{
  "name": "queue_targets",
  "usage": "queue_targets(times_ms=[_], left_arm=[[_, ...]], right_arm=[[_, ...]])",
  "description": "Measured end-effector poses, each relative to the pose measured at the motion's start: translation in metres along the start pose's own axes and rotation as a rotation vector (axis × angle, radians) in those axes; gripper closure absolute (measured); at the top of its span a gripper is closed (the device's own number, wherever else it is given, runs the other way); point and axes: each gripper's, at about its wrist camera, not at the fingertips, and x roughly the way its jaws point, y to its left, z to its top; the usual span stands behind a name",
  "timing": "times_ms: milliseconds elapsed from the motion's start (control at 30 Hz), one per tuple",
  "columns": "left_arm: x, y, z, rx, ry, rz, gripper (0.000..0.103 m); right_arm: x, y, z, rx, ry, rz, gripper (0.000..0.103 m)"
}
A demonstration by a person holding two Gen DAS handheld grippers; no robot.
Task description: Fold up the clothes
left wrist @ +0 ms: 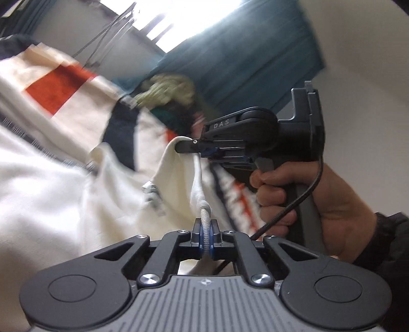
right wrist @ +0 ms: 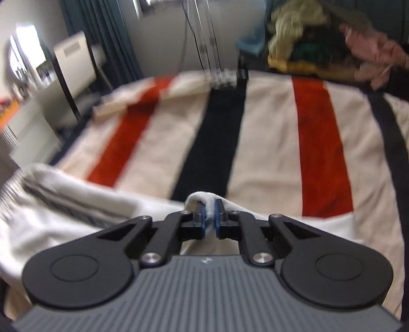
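The left wrist view looks along its own black two-finger gripper (left wrist: 205, 237), rolled hard sideways, close above the cream blanket with red and navy stripes (left wrist: 51, 84), facing the teal curtain (left wrist: 242, 66). The right wrist view sits level and low, near that blanket (right wrist: 268, 143), looking across it. Both views share the blanket and, beyond its far edge, the heap of yellow-green and dark clothes (left wrist: 166, 89) (right wrist: 294, 23).

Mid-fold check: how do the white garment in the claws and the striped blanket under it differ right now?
The white garment is plain off-white with a dark ribbed band; the striped blanket carries red and navy stripes on cream. The garment is lifted and bunched, its edge pinched in the left claw and the right claw; the blanket lies spread flat. The garment covers only the blanket's near part. Both are soft fabric.
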Motion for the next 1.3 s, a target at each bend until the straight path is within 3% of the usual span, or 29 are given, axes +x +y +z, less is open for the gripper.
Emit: queue_targets(times_ms=[100, 267, 433, 600, 633, 667, 733, 800, 867, 900, 1000, 1133, 1300], left_arm=[[-0.011, -0.007, 0.004, 0.012, -0.055, -0.076, 0.099], [-0.021, -0.001, 0.008, -0.035, -0.111, -0.069, 0.098], [0.006, 0.016, 0.003, -0.087, 0.012, 0.083, 0.098], [0.027, 0.035, 0.003, -0.107, 0.09, 0.188, 0.098], [0.029, 0.038, 0.006, -0.104, 0.088, 0.193, 0.097], [0.031, 0.041, 0.008, -0.101, 0.086, 0.198, 0.094], [0.032, 0.041, 0.01, -0.068, 0.079, 0.203, 0.091], [0.032, 0.037, 0.011, -0.037, 0.078, 0.216, 0.078], [0.029, 0.029, 0.01, 0.012, 0.073, 0.227, 0.049], [0.027, 0.023, 0.009, 0.037, 0.07, 0.237, 0.046], [0.022, 0.009, 0.006, 0.074, 0.069, 0.252, 0.043], [0.004, -0.007, -0.003, 0.083, 0.067, 0.251, 0.043], [-0.012, -0.019, -0.014, 0.074, 0.068, 0.252, 0.043]], right_arm=[[-0.021, 0.012, 0.012, -0.064, -0.063, -0.004, 0.093], [-0.018, 0.022, 0.021, -0.144, -0.095, -0.022, 0.093], [0.036, 0.013, -0.005, -0.135, -0.007, -0.078, 0.092], [0.046, -0.003, -0.031, -0.095, 0.038, -0.07, 0.086], [0.038, -0.008, -0.035, -0.078, 0.029, -0.053, 0.07], [0.03, -0.012, -0.038, -0.058, 0.016, -0.034, 0.045], [0.007, -0.021, -0.047, -0.016, -0.023, -0.018, 0.02], [-0.016, -0.029, -0.056, 0.01, -0.058, -0.015, 0.022], [-0.04, -0.035, -0.067, 0.024, -0.09, -0.027, 0.022], [-0.052, -0.038, -0.073, 0.03, -0.107, -0.034, 0.022], [-0.084, -0.052, -0.094, 0.059, -0.156, -0.063, 0.022], [-0.117, -0.087, -0.123, 0.189, -0.173, -0.08, 0.022], [-0.143, -0.153, -0.161, 0.561, -0.158, -0.033, 0.022]])
